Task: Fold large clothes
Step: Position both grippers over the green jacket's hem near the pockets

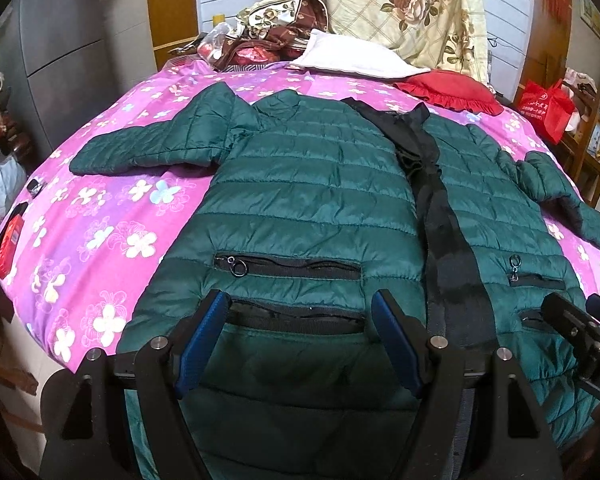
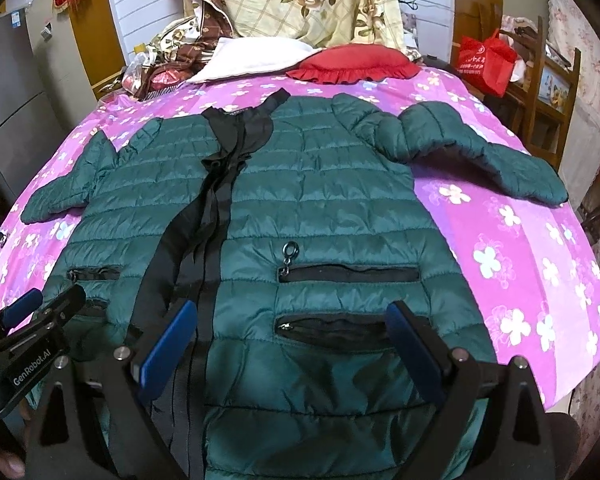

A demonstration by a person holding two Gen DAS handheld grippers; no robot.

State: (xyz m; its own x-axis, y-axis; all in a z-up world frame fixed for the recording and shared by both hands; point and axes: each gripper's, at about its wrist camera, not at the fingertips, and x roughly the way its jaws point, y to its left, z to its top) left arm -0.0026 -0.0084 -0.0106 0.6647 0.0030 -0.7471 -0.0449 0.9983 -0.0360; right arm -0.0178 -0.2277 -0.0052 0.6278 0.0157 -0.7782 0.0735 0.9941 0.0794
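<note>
I hold the left gripper [image 1: 298, 338] with its jaws wide apart above the hem of the jacket [image 1: 320, 184], on the panel with the two pocket zips, and it grips nothing. The jacket lies flat and face up on the pink flowered bed sheet [image 1: 100, 208], with its near hem hanging over the bed edge toward me. Going to the right, the black zip strip [image 1: 440, 220] runs down the middle, and then the right gripper [image 2: 294, 338] waits, also fully open and empty, above the other front panel.

I judge the fold is not yet begun. To do it well, I think each gripper should pinch the hem through both layers, close to the side seams, and lift evenly so the slippery padded cloth does not slide.

The collar points away from me toward the red pillow [image 2: 356, 66], and the long axis runs from the hem near me to the collar; the left sleeve [image 1: 148, 144] and right sleeve [image 2: 480, 156] spread sideways across it
</note>
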